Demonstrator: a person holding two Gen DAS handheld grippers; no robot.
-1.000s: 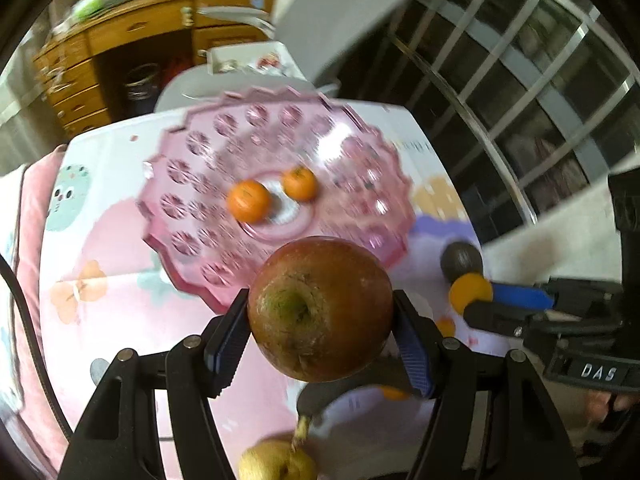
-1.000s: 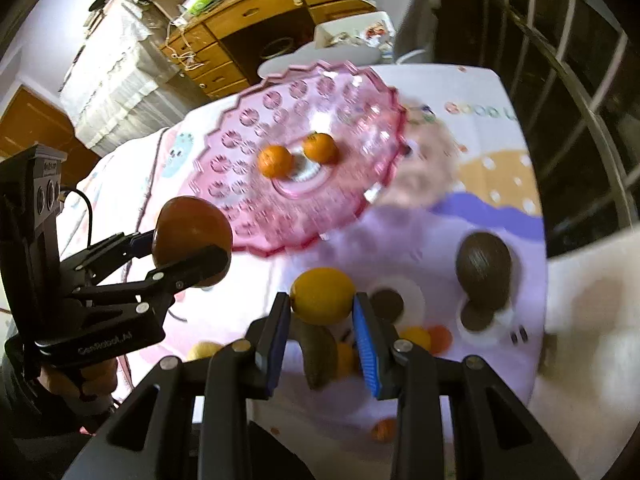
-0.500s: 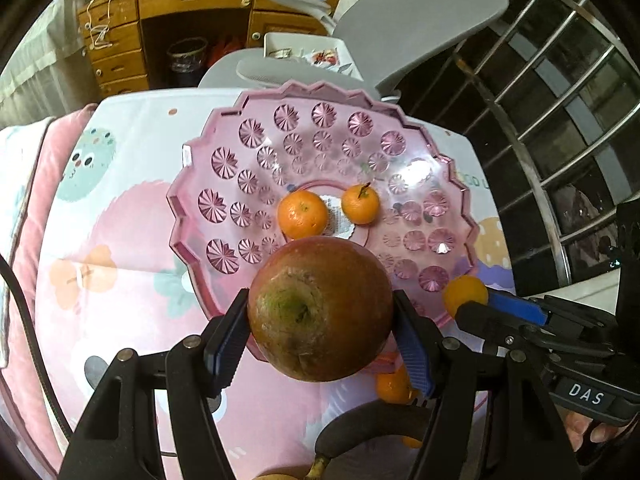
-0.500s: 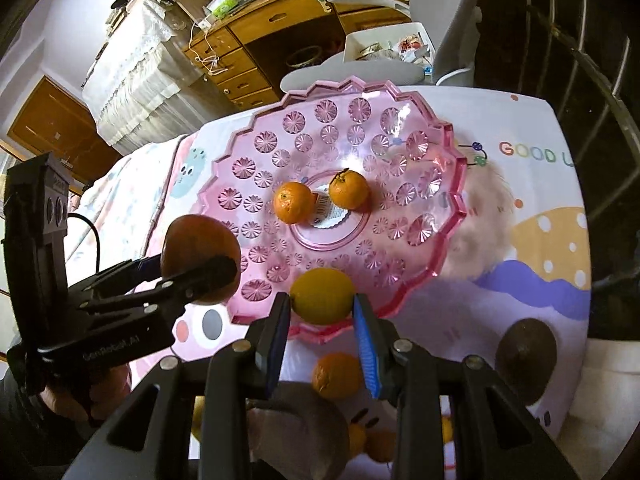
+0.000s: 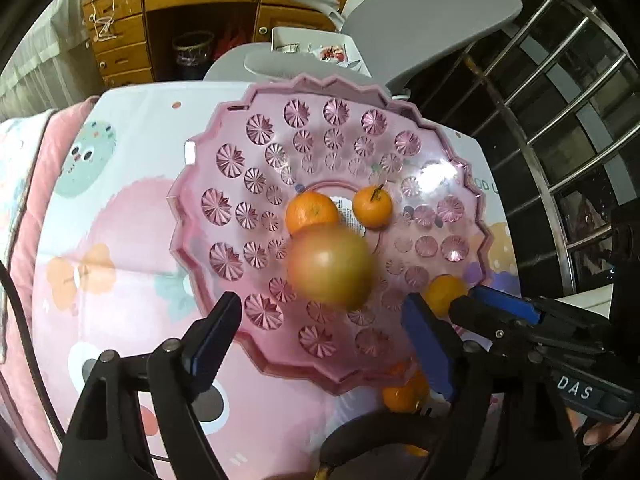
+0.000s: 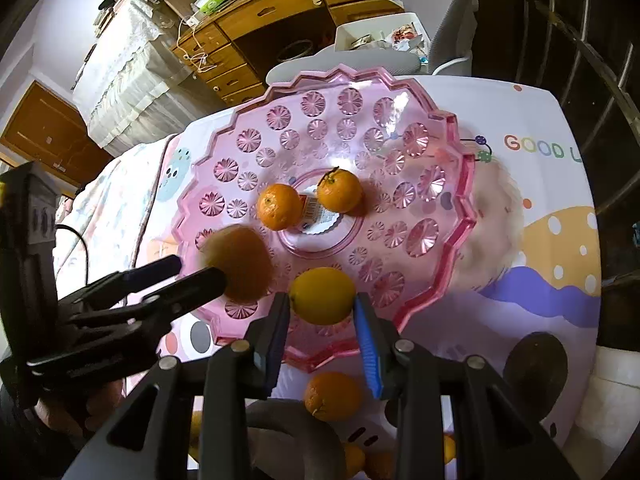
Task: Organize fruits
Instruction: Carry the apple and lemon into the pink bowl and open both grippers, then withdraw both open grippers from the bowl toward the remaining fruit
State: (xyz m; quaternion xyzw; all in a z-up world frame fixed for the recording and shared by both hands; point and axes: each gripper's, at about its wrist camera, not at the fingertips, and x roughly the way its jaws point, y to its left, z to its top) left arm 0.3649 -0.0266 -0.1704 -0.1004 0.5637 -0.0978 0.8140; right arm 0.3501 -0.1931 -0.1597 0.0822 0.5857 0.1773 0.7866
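Pink plate (image 5: 224, 248) on a printed tablecloth (image 5: 120, 208), holding two mandarins (image 5: 312, 211) side by side at its centre. Apple (image 5: 330, 266), blurred, over the plate just in front of the mandarins, clear of both pads. Left gripper (image 5: 322, 330): jaws have just been opening and stand wide, nothing between them. Right gripper (image 6: 322, 320): jaws narrow, clamped on a yellow-orange citrus (image 6: 322, 294) above the plate's near rim. Loose orange (image 6: 332, 396) on the cloth below the rim; dark round fruit (image 6: 536, 364) to its right, near the cloth's edge.
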